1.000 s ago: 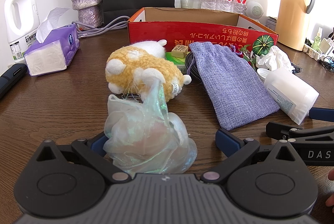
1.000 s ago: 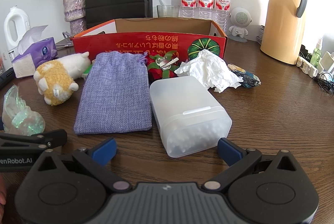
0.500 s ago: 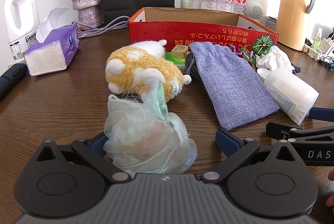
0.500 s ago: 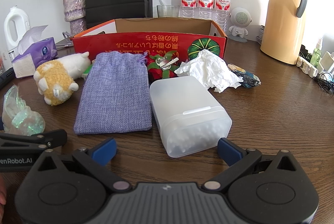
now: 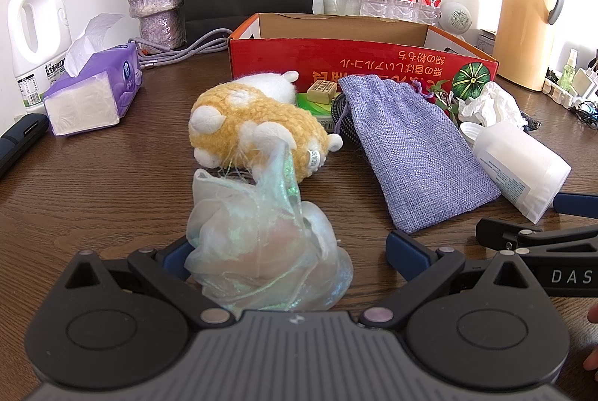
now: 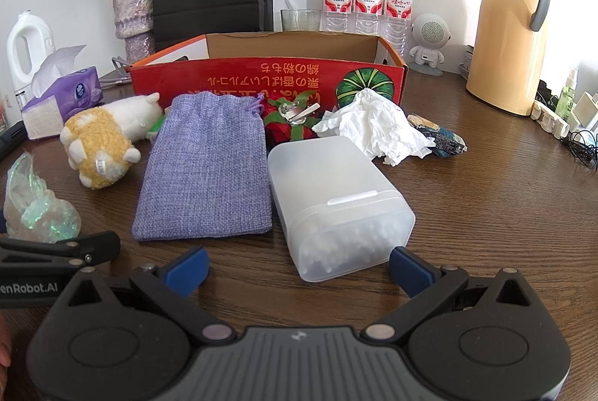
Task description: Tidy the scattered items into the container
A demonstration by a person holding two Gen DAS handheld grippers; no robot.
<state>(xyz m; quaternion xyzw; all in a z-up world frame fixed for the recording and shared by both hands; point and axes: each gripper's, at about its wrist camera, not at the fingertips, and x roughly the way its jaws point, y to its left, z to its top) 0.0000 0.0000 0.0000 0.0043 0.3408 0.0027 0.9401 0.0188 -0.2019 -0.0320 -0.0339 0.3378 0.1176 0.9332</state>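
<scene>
**Where things lie on the tabletop**

The cardboard box point(image 6: 269, 79) stands toward the far edge. Before its front wall, left to right, lie a plush toy point(image 6: 101, 143), a cloth pouch point(image 6: 209, 169), a plastic container point(image 6: 336, 203) and a crumpled tissue point(image 6: 377, 128). The film bag point(image 5: 261, 244) lies nearest the near edge, before the toy. A tissue pack point(image 5: 93, 91) sits toward the left edge, a thermos point(image 6: 504, 38) toward the far right corner.
</scene>
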